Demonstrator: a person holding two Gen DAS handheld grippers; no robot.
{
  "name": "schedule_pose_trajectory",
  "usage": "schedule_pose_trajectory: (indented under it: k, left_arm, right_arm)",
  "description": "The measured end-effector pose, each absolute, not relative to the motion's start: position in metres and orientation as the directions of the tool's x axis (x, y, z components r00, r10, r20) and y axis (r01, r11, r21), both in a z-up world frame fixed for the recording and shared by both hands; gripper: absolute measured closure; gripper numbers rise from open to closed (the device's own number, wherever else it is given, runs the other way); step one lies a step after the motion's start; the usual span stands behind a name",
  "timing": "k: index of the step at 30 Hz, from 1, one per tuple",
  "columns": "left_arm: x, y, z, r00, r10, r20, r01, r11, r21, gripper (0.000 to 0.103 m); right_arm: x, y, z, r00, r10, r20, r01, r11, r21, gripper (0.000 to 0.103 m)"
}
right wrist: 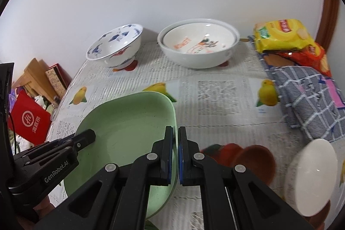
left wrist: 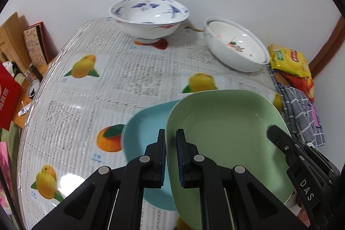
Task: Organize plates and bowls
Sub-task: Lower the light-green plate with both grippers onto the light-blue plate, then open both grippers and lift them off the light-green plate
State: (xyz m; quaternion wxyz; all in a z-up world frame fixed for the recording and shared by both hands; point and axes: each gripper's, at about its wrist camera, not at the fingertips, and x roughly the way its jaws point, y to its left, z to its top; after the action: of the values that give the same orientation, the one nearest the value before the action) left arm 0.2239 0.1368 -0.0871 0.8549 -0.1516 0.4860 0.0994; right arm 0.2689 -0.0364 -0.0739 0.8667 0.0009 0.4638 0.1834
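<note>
while clamped on opposite rims of the green plate (right wrist: 129, 122), left gripper (left wrist: 171, 133) and right gripper (right wrist: 175, 129), bare tablecloth (right wrist: 215, 122) ahead

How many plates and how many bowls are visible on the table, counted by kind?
Plates: 2, the green plate and the blue plate.
Bowls: 4, the blue-patterned bowl, the two nested white bowls, and the plain white bowl.
Total: 6.
</note>
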Motion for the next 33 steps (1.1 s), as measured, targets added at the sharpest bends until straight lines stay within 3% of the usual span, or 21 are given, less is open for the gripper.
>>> schedule_pose_trajectory:
  k: [23,33]
  left_arm:
    - [0.224,0.164,-0.124,0.437,0.06,-0.897,-0.393,0.91,-0.131,0.094]
    - [0.22,0.165,-0.124,0.439,0.032,-0.898,-0.38,0.912,-0.154,0.093]
  right_arm:
    - [0.288,0.007,-0.122,0.406,0.353,-0.843,-0.413,0.894,0.176,0.096]
    - [0.29,0.015,-0.127,0.409,0.331,-0.85,-0.447,0.885,0.129,0.086]
